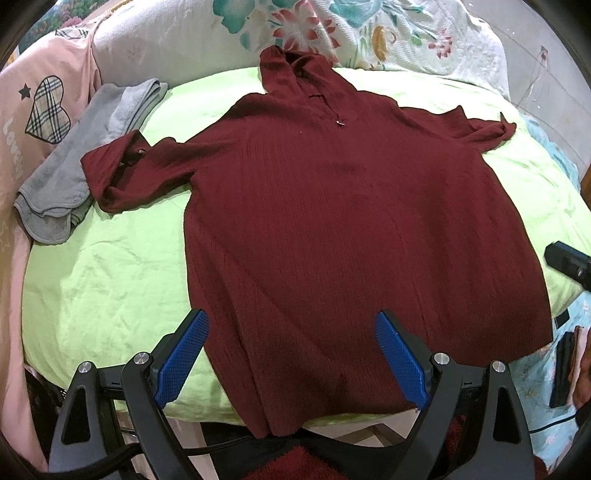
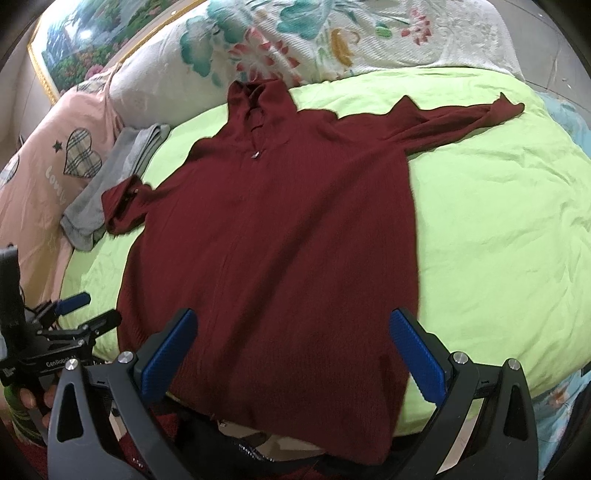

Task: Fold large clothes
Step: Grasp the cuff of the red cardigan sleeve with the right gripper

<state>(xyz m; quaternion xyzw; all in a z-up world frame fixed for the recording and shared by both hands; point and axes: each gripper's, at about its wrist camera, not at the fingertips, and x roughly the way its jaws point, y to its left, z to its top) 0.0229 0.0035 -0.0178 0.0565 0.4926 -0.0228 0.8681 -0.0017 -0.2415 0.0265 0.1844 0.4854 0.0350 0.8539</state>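
A dark red hooded sweater point(image 1: 332, 206) lies spread flat, front up, on a lime-green sheet point(image 1: 110, 280) over the bed, hood toward a floral quilt point(image 1: 332, 33), hem hanging past the near edge. Both the left gripper point(image 1: 291, 354) and the right gripper point(image 2: 295, 354) hover above the hem, fingers spread wide, holding nothing. A folded grey towel point(image 1: 74, 177) touches the bunched left sleeve, beside a pink pillow point(image 1: 40, 110).
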